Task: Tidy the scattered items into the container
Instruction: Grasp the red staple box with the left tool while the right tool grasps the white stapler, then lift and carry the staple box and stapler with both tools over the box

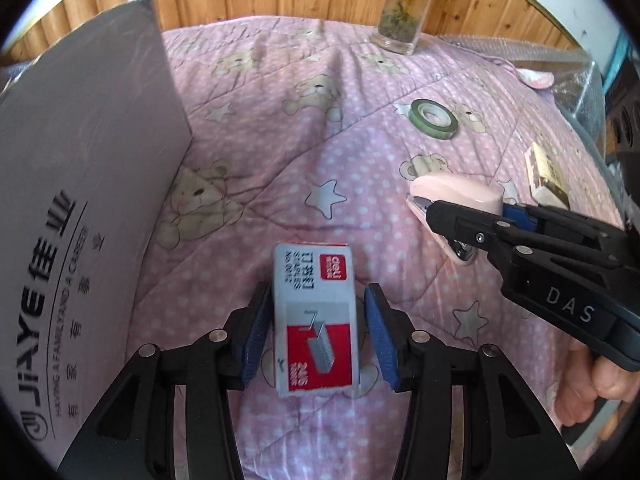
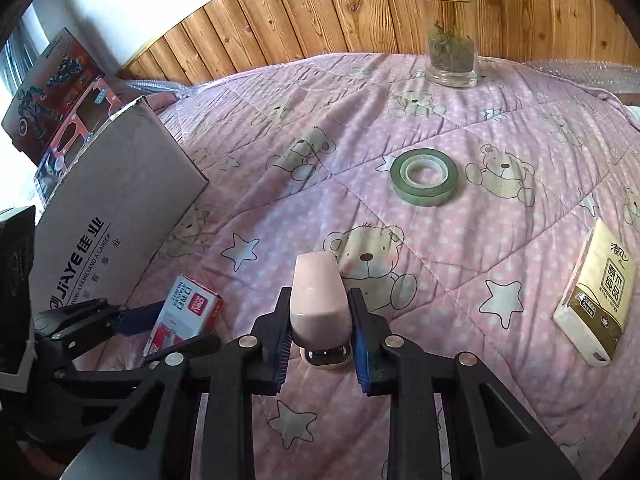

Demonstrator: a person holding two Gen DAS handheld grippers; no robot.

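Note:
A red and grey staple box (image 1: 314, 320) lies on the pink quilt between the fingers of my left gripper (image 1: 318, 336). The left pad touches it, the right pad stands a little off, so the jaws are open around it. The staple box also shows in the right wrist view (image 2: 186, 314). My right gripper (image 2: 320, 340) is shut on a pink stapler (image 2: 318, 300), also seen in the left wrist view (image 1: 456, 200). The grey cardboard box (image 1: 80, 184) stands at the left, and it shows in the right wrist view too (image 2: 116, 208).
A green tape roll (image 2: 424, 176) and a yellow tissue pack (image 2: 596, 296) lie on the quilt. A glass jar with green leaves (image 2: 452, 52) stands at the back by the wooden wall. A printed carton (image 2: 56, 92) stands behind the cardboard box.

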